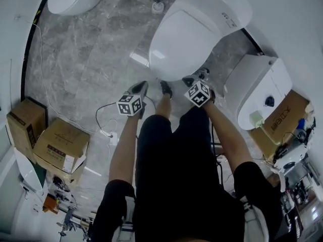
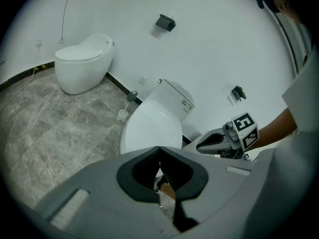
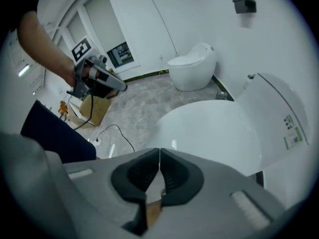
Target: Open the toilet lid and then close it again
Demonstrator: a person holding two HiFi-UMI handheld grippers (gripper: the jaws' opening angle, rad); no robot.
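— Two jaws are pressing together on the left hand-held gripper (image 2: pixel 159 152), with nothing between them; its own view is showing that plainly.

— And the right hand-held gripper (image 3: pixel 159 156)?

— Clenched likewise, and empty. Its view is looking down on the lid (image 3: pixel 209 133), which is lying shut on the toilet (image 3: pixel 279 108) just beyond the tips.

— What is the head view adding?

— It is showing both grippers side by side, pointing down just short of the bowl's front edge and touching nothing. The person's arms are reaching out to them. Boxes (image 1: pixel 60 147) are sitting on the floor (image 1: pixel 86 59) at the left; the right gripper view is catching only one of them, behind the other gripper.

— And what are the gripper views giving that the head view is not?

— Each is looking across at its partner, so the tips are showing from the side. Both are taking in the second toilet (image 2: pixel 82 63) whole against the wall, while the head view is cutting it off at the top. A black fitting (image 2: pixel 165 22) is hanging on the wall above, and the brush (image 2: pixel 123 114) is standing beside the toilet.
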